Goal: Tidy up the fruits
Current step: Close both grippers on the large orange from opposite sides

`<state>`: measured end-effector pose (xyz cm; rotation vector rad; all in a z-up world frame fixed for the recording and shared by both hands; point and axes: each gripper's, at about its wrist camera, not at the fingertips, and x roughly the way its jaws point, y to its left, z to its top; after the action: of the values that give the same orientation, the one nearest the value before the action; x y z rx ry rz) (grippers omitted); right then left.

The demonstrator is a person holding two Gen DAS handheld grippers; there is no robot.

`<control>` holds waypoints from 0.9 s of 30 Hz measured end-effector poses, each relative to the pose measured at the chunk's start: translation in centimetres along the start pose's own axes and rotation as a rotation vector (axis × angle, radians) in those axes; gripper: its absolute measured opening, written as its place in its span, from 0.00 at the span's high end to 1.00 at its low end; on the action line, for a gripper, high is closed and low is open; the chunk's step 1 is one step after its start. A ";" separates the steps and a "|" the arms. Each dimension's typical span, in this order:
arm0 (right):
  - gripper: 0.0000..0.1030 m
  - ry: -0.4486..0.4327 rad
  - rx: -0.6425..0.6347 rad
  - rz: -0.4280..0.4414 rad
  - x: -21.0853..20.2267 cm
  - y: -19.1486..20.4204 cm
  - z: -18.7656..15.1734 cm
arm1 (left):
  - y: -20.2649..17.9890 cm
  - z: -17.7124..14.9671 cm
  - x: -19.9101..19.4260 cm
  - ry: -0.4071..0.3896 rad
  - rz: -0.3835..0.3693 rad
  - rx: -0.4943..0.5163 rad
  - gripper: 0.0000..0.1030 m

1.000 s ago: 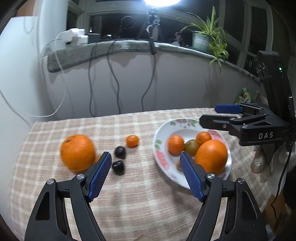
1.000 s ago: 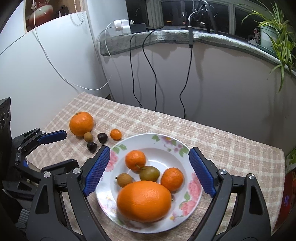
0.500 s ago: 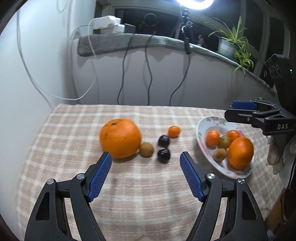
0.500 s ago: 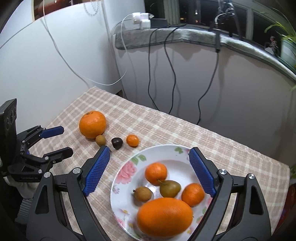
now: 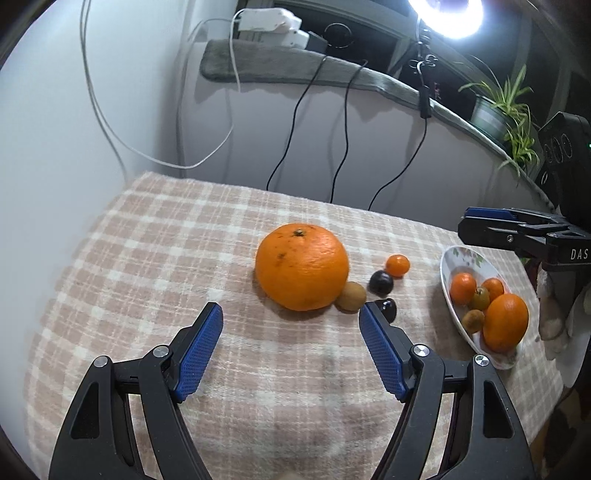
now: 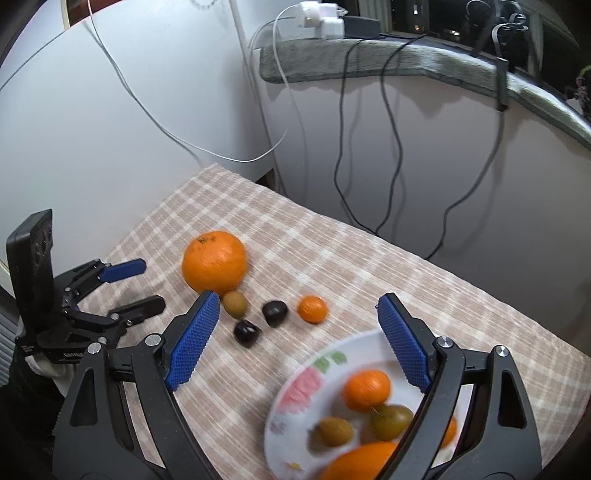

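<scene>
A desk [image 5: 155,236] under a beige checked cloth [image 6: 332,251] stands against pale walls [image 5: 55,129]. Behind its far edge runs a grey ledge [image 5: 280,66] carrying white chargers [image 6: 321,18], with cables [image 5: 340,122] hanging down. A ring light [image 5: 447,14] glares above, beside a potted plant [image 5: 502,107] and dark windows [image 6: 406,14].

Checked tablecloth [image 5: 147,258]; cables [image 5: 343,129] (black, hanging); potted plant [image 5: 495,110] on ledge [image 5: 295,66].
</scene>
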<state>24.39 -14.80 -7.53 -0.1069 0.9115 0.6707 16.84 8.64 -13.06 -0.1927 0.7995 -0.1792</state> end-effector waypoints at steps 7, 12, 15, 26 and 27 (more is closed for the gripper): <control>0.13 0.053 -0.009 0.038 3.2 2.6 2.1 | 1.1 0.3 1.4 0.027 -0.041 -0.044 0.26; 0.13 0.106 0.002 0.079 5.9 4.0 3.2 | 1.4 0.5 2.4 0.050 -0.079 -0.072 0.26; 0.13 0.142 0.016 0.106 7.4 4.5 3.5 | 1.6 0.7 3.0 0.058 -0.098 -0.095 0.26; 0.13 0.215 0.125 0.199 11.1 4.2 4.0 | 1.8 1.5 4.4 0.073 -0.157 -0.138 0.26; 0.13 0.220 0.127 0.208 11.3 4.3 4.0 | 1.8 1.5 4.6 0.075 -0.161 -0.142 0.26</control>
<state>29.47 -4.40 -12.83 0.0286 1.1849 0.8019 21.24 9.44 -15.60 -0.3873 0.8726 -0.2829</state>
